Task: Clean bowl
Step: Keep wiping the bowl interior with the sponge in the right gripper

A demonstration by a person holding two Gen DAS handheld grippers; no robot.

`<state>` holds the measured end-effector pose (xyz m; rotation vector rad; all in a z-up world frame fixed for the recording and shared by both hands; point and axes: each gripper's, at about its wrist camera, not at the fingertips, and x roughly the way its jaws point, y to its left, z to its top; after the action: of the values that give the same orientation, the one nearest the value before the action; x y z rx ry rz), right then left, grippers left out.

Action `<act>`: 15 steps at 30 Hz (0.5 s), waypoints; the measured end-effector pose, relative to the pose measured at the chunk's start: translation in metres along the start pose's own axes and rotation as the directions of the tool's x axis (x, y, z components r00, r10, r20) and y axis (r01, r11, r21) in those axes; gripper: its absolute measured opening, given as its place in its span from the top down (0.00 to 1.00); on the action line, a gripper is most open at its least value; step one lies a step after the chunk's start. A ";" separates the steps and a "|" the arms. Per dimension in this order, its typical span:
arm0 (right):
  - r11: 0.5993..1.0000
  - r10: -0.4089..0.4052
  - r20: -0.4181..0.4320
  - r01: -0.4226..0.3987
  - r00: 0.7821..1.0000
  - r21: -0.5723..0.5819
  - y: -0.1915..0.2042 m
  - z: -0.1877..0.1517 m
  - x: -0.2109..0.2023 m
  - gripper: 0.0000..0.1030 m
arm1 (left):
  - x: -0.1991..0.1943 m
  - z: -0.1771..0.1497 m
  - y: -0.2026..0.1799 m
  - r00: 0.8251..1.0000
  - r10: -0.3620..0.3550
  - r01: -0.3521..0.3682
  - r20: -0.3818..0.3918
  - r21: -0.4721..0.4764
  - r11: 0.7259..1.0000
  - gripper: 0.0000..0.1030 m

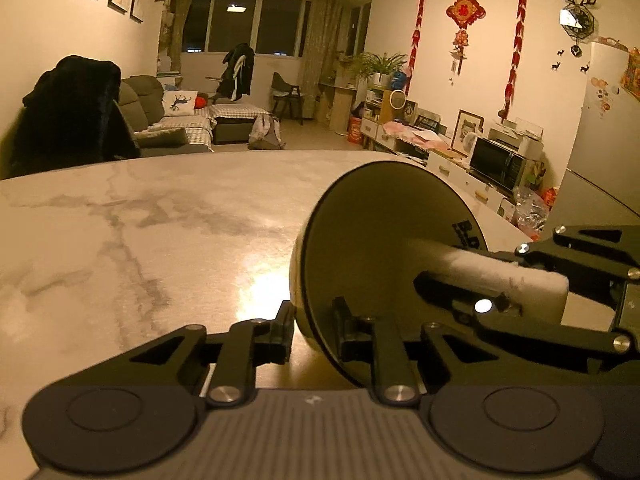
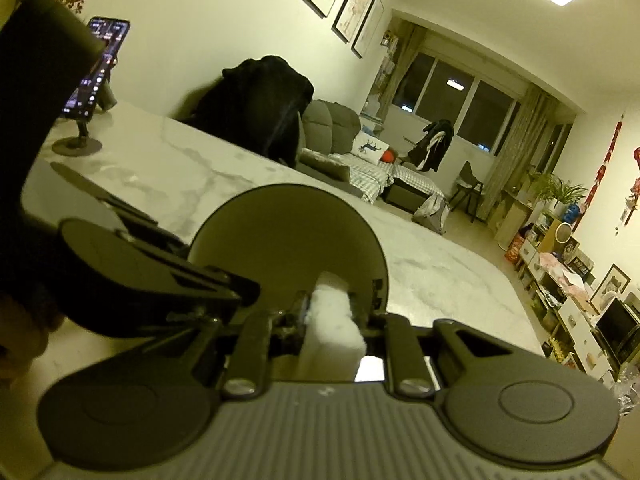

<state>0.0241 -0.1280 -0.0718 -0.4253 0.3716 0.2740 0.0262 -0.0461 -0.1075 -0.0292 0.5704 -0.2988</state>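
Left wrist view shows the left gripper (image 1: 316, 330) low at the near edge of the marble table (image 1: 160, 232), its 2 black fingers (image 1: 282, 334) set on either side of the bowl (image 1: 376, 240) rim. 1 finger sits outside the pale wall and the other inside the dark interior, and the bowl is tipped on its side with its opening turned toward the right gripper (image 1: 472, 280). The left jaws are opening slightly, with the rim between them and the pads close against it. From the right of this view the right gripper reaches into the bowl, clamped narrowly on a white sponge (image 1: 492, 272) whose far end lies inside the dark interior.

Right wrist view looks straight along the right gripper (image 2: 332, 312): its jaws are nearly closed, pinching the sponge (image 2: 334, 320) between them, and the sponge tip pokes into the bowl (image 2: 288, 232) directly ahead. The left gripper (image 2: 224, 288) comes in from the left of these jaws and meets the bowl's rim. Far beyond it, a phone (image 2: 98, 64) stands lit on a small stand on the table (image 2: 192, 168).
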 end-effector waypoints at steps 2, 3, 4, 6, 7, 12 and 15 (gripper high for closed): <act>1.000 -0.004 0.008 0.004 1.000 -0.001 -0.002 0.003 -0.002 0.81 | 0.001 0.000 0.000 1.000 0.001 -0.001 -0.005 0.000 1.000 0.79; 1.000 -0.009 0.015 0.009 1.000 -0.001 -0.003 0.005 -0.004 0.81 | 0.002 0.001 0.000 1.000 0.003 -0.003 -0.006 0.001 1.000 0.79; 1.000 -0.016 0.025 0.016 1.000 -0.004 -0.004 0.007 -0.006 0.81 | 0.003 0.002 0.001 1.000 0.005 -0.005 -0.007 0.004 1.000 0.79; 1.000 -0.023 0.039 0.023 0.999 -0.007 -0.006 0.010 -0.010 0.81 | 0.005 0.003 0.001 1.000 0.006 -0.006 -0.008 0.006 1.000 0.79; 1.000 -0.024 0.044 0.024 0.999 -0.006 -0.006 0.010 -0.012 0.81 | 0.006 0.003 0.002 1.000 0.005 -0.005 -0.009 0.004 1.000 0.79; 1.000 -0.015 0.048 0.015 0.999 0.001 -0.009 0.009 -0.018 0.81 | 0.007 0.004 0.009 1.000 -0.011 0.010 -0.010 -0.035 0.999 0.79; 1.000 -0.009 0.049 0.009 0.999 -0.003 -0.009 0.008 -0.022 0.81 | 0.005 0.003 0.014 1.000 -0.013 0.013 -0.005 -0.063 0.998 0.78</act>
<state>0.0100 -0.1361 -0.0527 -0.4230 0.3211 0.2760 0.0360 -0.0346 -0.1092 -0.0927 0.5853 -0.2936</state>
